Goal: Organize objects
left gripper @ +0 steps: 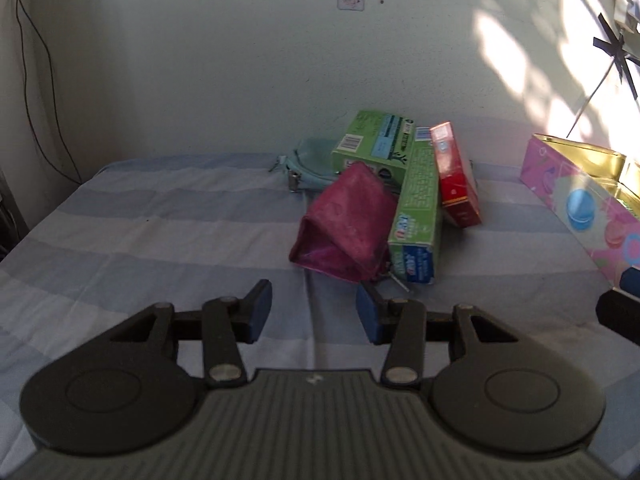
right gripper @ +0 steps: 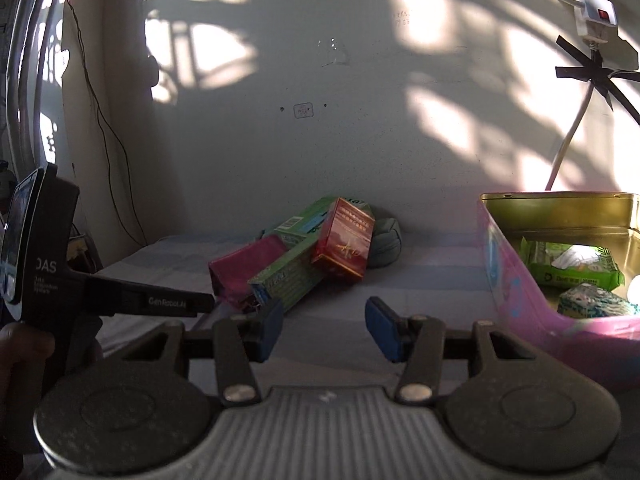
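Both the left gripper (left gripper: 314, 312) and the right gripper (right gripper: 324, 326) are wide apart and hold nothing. The boxes (left gripper: 416, 200) and pink pouch (left gripper: 344, 224) lie piled on the striped sheet (left gripper: 160, 220). The pink tin (right gripper: 516, 292) sits to the right with packets (right gripper: 572, 268) inside.

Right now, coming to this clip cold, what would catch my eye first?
The heap of items mid-bed: a magenta pouch leaning on a long green box, with a red box tilted against it. To the right stands an open pink tin already holding a green packet. Both the left hand-held gripper and right hand-held gripper are open and empty.
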Demonstrator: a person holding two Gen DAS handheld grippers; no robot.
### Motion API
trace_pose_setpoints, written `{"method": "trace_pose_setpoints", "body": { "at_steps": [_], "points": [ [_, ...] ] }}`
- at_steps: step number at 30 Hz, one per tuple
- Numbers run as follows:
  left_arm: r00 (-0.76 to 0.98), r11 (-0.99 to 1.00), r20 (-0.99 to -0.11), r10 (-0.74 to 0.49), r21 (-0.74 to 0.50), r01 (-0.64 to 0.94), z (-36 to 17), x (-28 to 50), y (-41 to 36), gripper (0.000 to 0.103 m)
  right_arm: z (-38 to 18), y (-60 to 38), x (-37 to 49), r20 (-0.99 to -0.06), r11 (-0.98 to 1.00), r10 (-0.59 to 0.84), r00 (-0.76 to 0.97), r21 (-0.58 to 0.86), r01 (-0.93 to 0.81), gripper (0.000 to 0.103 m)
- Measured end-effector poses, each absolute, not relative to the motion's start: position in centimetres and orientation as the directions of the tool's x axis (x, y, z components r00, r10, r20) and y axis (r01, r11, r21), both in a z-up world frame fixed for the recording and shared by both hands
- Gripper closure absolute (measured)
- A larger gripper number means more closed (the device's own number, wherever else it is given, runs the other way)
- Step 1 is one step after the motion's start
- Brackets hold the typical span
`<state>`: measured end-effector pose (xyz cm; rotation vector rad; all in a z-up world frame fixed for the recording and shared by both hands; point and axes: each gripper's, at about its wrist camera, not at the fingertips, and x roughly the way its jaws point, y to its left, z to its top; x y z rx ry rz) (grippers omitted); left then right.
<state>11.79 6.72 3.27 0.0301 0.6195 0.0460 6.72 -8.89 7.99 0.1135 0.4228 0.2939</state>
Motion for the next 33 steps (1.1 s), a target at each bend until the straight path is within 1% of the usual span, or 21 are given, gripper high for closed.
{"method": "trace_pose_setpoints", "body": {
  "at_steps": [5, 9, 12, 15, 18, 20, 21, 22, 23, 25, 27, 28, 29, 30, 33],
  "points": [
    [0.81, 0.992, -0.574, 0.117, 0.033, -0.12, 2.4, 12.2, 9.9, 0.051, 7.7, -6.8, 7.2, -0.427, 0.945, 0.328, 0.843, 0.151, -0.291, 0.055],
    [0.802, 0.986, -0.587, 0.105, -0.043, -0.161, 1.7, 12.5, 11.8, 0.051, 7.6, -5.5, 8.3, -0.457, 0.941, 0.336, 0.824, 0.138, -0.308, 0.055],
    [0.799, 0.987, -0.593, 0.103, -0.039, -0.156, 1.1, 12.6, 11.8, 0.051, 7.9, -4.2, 10.0, -0.459, 0.943, 0.328, 0.826, 0.105, -0.317, 0.055],
    [0.806, 0.987, -0.586, 0.089, -0.055, -0.149, 1.1, 12.3, 11.8, 0.05, 8.3, -4.0, 13.0, -0.446, 0.962, 0.268, 0.854, 0.08, -0.26, 0.054],
    [0.807, 0.988, -0.585, 0.084, -0.058, -0.144, 1.0, 12.2, 11.8, 0.048, 8.2, -4.9, 17.3, -0.459, 0.977, 0.213, 0.863, 0.107, -0.185, 0.048],
    [0.808, 0.988, -0.584, 0.077, -0.063, -0.14, 0.8, 12.2, 12.0, 0.047, 7.7, -5.9, 20.1, -0.468, 0.974, 0.22, 0.856, 0.156, -0.165, 0.041],
    [0.808, 0.988, -0.584, 0.071, -0.07, -0.137, 0.8, 12.4, 12.2, 0.046, 7.4, -6.4, 21.3, -0.476, 0.971, 0.224, 0.851, 0.182, -0.154, 0.04],
    [0.809, 0.988, -0.584, 0.065, -0.076, -0.134, 0.7, 12.5, 12.3, 0.045, 7.0, -7.0, 22.4, -0.484, 0.963, 0.245, 0.84, 0.222, -0.152, 0.035],
    [0.809, 0.988, -0.585, 0.062, -0.077, -0.132, 0.7, 12.6, 12.3, 0.044, 6.6, -7.7, 23.4, -0.491, 0.945, 0.291, 0.821, 0.283, -0.165, 0.025],
    [0.808, 0.989, -0.586, 0.059, -0.077, -0.127, 0.7, 12.7, 12.2, 0.041, 5.5, -9.0, 25.1, -0.497, 0.898, 0.376, 0.782, 0.403, -0.176, 0.017],
    [0.807, 0.99, -0.588, 0.055, -0.073, -0.121, 0.6, 13.0, 12.2, 0.039, 4.5, -9.8, 26.2, -0.499, 0.868, 0.41, 0.763, 0.469, -0.16, 0.017],
    [0.807, 0.99, -0.588, 0.054, -0.073, -0.119, 0.6, 13.0, 12.2, 0.039, 4.1, -10.1, 26.4, -0.496, 0.853, 0.431, 0.754, 0.496, -0.162, 0.021],
    [0.807, 0.99, -0.588, 0.053, -0.074, -0.119, 0.6, 13.1, 12.2, 0.039, 3.9, -10.4, 26.4, -0.482, 0.834, 0.461, 0.745, 0.523, -0.178, 0.033],
    [0.807, 0.99, -0.588, 0.051, -0.078, -0.119, 0.6, 13.1, 12.3, 0.039, 4.1, -10.5, 26.0, -0.465, 0.826, 0.474, 0.748, 0.528, -0.195, 0.042],
    [0.808, 0.989, -0.588, 0.046, -0.085, -0.118, 0.6, 13.1, 12.4, 0.039, 5.8, -9.7, 23.5, -0.453, 0.868, 0.443, 0.774, 0.431, -0.245, 0.043]
  ]
}}
